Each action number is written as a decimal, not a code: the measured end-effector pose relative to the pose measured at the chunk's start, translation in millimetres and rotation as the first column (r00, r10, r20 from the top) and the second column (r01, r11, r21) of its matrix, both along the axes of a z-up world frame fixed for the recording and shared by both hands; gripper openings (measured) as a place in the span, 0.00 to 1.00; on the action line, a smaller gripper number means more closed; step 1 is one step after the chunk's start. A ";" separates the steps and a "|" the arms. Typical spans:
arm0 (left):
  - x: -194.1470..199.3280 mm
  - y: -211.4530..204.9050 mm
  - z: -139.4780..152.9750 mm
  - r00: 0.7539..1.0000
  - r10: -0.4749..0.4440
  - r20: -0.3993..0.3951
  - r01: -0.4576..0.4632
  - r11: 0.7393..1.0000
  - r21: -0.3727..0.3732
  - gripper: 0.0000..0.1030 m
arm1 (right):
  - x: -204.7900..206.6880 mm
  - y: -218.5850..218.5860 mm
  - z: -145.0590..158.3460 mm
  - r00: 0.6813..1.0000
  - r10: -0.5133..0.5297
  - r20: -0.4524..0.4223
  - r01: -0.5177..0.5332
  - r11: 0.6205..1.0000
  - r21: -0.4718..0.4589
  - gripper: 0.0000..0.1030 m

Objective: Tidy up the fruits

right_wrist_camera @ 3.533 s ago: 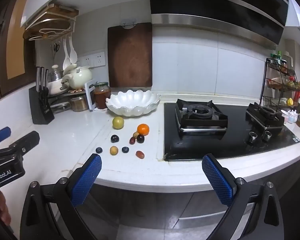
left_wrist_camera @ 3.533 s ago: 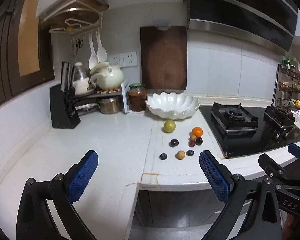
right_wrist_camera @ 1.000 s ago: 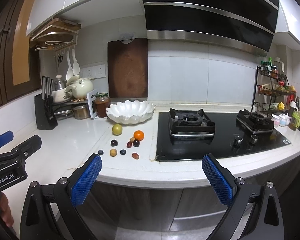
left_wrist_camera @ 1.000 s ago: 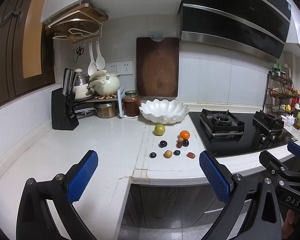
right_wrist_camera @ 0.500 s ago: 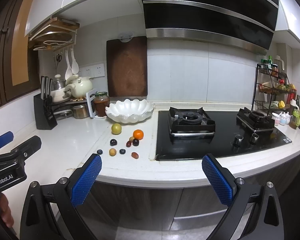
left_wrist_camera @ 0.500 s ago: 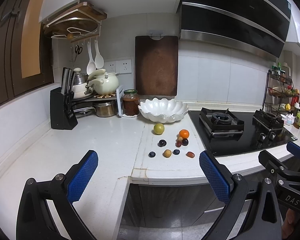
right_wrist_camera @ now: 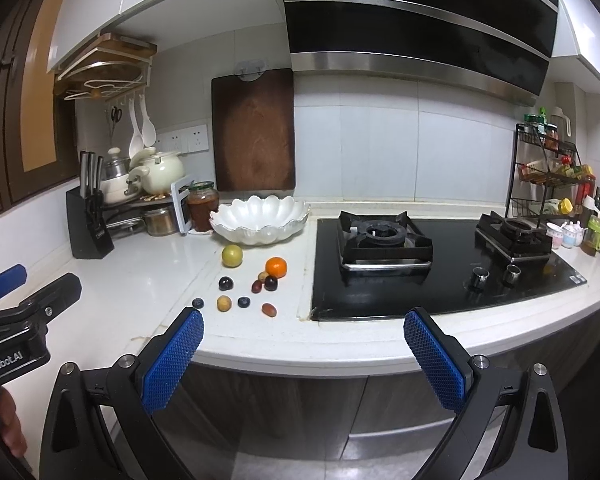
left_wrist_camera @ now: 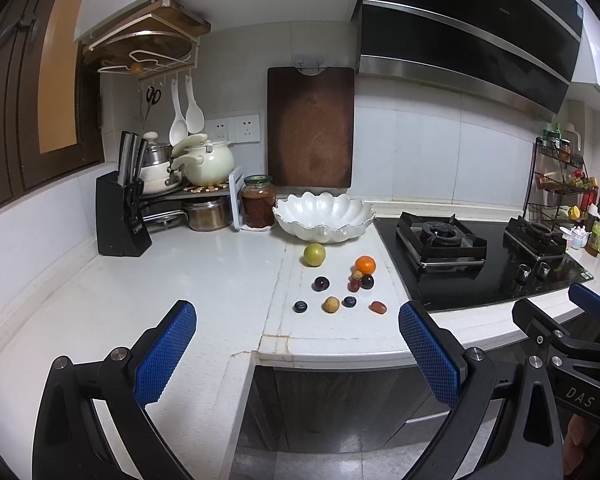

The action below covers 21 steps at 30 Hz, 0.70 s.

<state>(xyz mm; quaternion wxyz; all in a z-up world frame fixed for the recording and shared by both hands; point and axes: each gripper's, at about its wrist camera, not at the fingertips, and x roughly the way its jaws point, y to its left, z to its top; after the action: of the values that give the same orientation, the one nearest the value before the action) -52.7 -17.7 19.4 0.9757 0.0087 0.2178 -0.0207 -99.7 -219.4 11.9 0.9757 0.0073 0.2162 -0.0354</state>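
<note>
White bowl (left_wrist_camera: 323, 217): it sits on my counter (left_wrist_camera: 204, 276), with nothing in it that I can see.
Fruits: orange (left_wrist_camera: 365, 265), green fruit (left_wrist_camera: 314, 255) and small dark ones lie on the counter just in front of the bowl.
Left gripper (left_wrist_camera: 296, 354): wide, holding nothing.
Right gripper (right_wrist_camera: 303, 354): wide, holding nothing.

On the white stone table (left_wrist_camera: 204, 272), the white scalloped ceramic bowl (left_wrist_camera: 323, 216) sits at twelve o'clock of the fruit cluster, before the dark wooden cutting board (left_wrist_camera: 310, 128) on the wall. The round green fruit (left_wrist_camera: 314, 255) lies just before the bowl; the small orange (left_wrist_camera: 365, 265) lies at its four o'clock. The dark round plum (left_wrist_camera: 321, 283) lies before the green fruit. The glass jar of brown paste (left_wrist_camera: 259, 207) stands at the bowl's nine o'clock, the black knife block (left_wrist_camera: 118, 216) farther left. The black gas hob (left_wrist_camera: 472, 256) lies at three o'clock of the fruit.
</note>
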 end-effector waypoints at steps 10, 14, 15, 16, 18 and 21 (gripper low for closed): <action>13.7 0.6 -4.3 1.000 0.002 -0.023 -0.002 1.000 -0.009 1.00 | 17.9 1.4 -8.3 1.000 0.009 -0.024 -0.009 1.000 0.010 0.99; 32.4 1.4 -14.1 0.996 -0.002 -0.088 0.001 1.000 -0.019 1.00 | 33.8 3.1 -15.5 0.999 0.019 -0.051 -0.018 1.000 0.012 0.99; 38.9 1.5 -18.2 0.994 -0.001 -0.107 0.000 1.000 -0.014 1.00 | 38.5 4.1 -18.2 0.998 0.021 -0.059 -0.021 1.000 0.009 0.98; 43.7 1.3 -21.3 0.993 -0.001 -0.117 0.000 1.000 -0.011 1.00 | 44.1 3.9 -20.7 0.997 0.023 -0.068 -0.022 1.000 0.006 0.97; 54.0 1.7 -28.2 0.990 0.003 -0.138 -0.004 1.000 -0.003 1.00 | 55.2 5.0 -27.2 0.996 0.028 -0.088 -0.027 1.000 0.005 0.95; 68.9 2.1 -37.8 0.987 0.012 -0.160 -0.010 1.000 0.014 1.00 | 71.2 6.4 -35.3 0.993 0.030 -0.114 -0.029 1.000 0.004 0.93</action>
<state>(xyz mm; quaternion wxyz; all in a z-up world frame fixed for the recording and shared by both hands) 16.1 -15.6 -18.4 0.9551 0.0125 0.2958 -0.0144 -28.5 -212.9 -23.4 0.9621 0.0031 0.2718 -0.0212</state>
